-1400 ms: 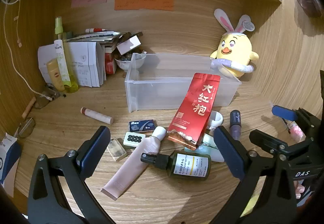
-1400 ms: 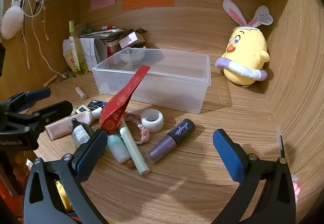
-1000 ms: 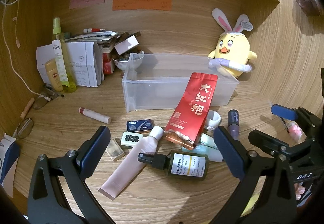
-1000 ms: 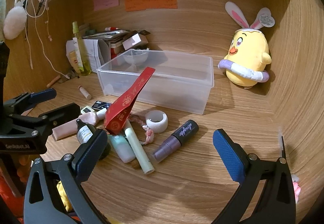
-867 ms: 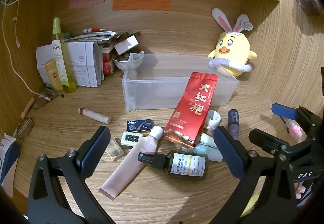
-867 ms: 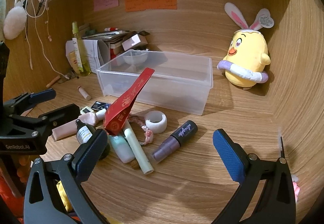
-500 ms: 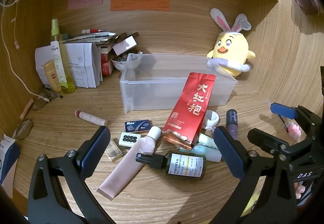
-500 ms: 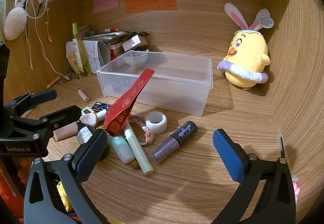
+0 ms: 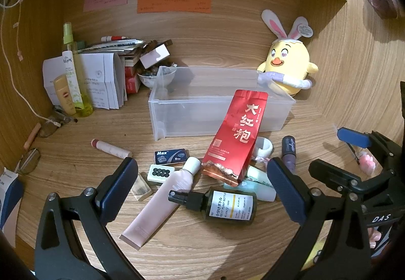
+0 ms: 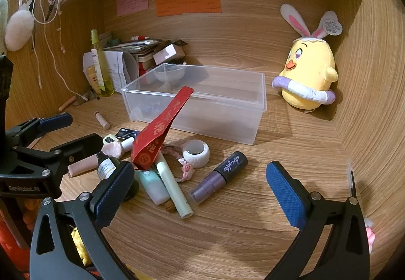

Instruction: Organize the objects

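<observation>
While you've got both tools hanging over the desk, nothing is grabbed, so it reads like this:

Left gripper point(image 9: 201, 183): your jaws are spread wide with nothing between them, up off the wood above the front of the pile.
Right gripper point(image 10: 200, 187): same deal, spread wide and holding nothing, above the right side of the pile.
Clear plastic bin point(image 9: 286, 113): sits on the desk behind the clutter, looks empty as far as I can tell.
Red tea pouch point(image 9: 236, 135): propped up tilted, top edge leaning toward the bin's front wall, bottom resting on the stuff under it.
Dark green pump bottle point(image 9: 227, 205): lying on its side, just in front of the pouch, black spray head pointing left.
Pink tube point(image 9: 162, 200): lying flat, white cap up by the pouch's lower corner.
Purple lip gloss point(image 10: 219, 177): on its side, right of the pile, between your right fingers in that view.
White tape roll point(image 10: 197, 153): just beside the gloss, near the bin.
Pale green tube point(image 10: 172, 183): lying under the pouch's bottom edge.
Yellow chick plush point(image 10: 307, 77): back right corner, well apart from the pile.
</observation>
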`<state>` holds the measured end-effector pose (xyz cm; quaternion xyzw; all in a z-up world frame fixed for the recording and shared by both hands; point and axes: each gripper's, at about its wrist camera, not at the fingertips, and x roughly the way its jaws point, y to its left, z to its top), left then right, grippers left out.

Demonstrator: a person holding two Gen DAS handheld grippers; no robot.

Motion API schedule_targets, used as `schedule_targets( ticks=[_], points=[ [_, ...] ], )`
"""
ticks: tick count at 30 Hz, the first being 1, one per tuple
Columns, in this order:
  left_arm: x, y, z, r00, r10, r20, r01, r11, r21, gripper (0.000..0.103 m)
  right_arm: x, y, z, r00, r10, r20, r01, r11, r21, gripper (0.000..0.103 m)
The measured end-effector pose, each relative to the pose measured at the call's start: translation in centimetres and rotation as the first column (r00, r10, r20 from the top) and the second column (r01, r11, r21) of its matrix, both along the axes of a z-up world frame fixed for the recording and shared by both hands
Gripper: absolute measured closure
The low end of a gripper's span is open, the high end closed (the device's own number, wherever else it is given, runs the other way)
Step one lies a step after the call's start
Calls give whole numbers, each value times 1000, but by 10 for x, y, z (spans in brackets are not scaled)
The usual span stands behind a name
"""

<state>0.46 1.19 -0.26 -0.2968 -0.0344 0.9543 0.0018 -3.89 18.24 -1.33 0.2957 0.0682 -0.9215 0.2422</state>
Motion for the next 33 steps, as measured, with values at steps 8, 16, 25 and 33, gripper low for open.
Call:
schedule_targets(
  ticks=[8, 16, 25, 33],
  points=[
    [3, 2, 0, 1000, -10, -16, 10, 1000, -19, 0, -1, 0, 0, 1000, 3, 0, -3, 1000, -2, 0],
    [4, 1, 0, 999, -37, -24, 37, 999, -2, 0, -4, 1, -2, 1000, 3, 12, -3, 1000, -11, 0],
    [7, -9, -1, 999, -29, -33, 30, 1000, 9, 2, -8, 2, -5, 1000, -13, 6, 13, 1000, -7, 0],
    [8, -31, -14, 1000, -18, 15, 17, 999, 31, 18, -26, 7, -16, 998, -40, 54, 40, 999, -4, 1]
  ],
)
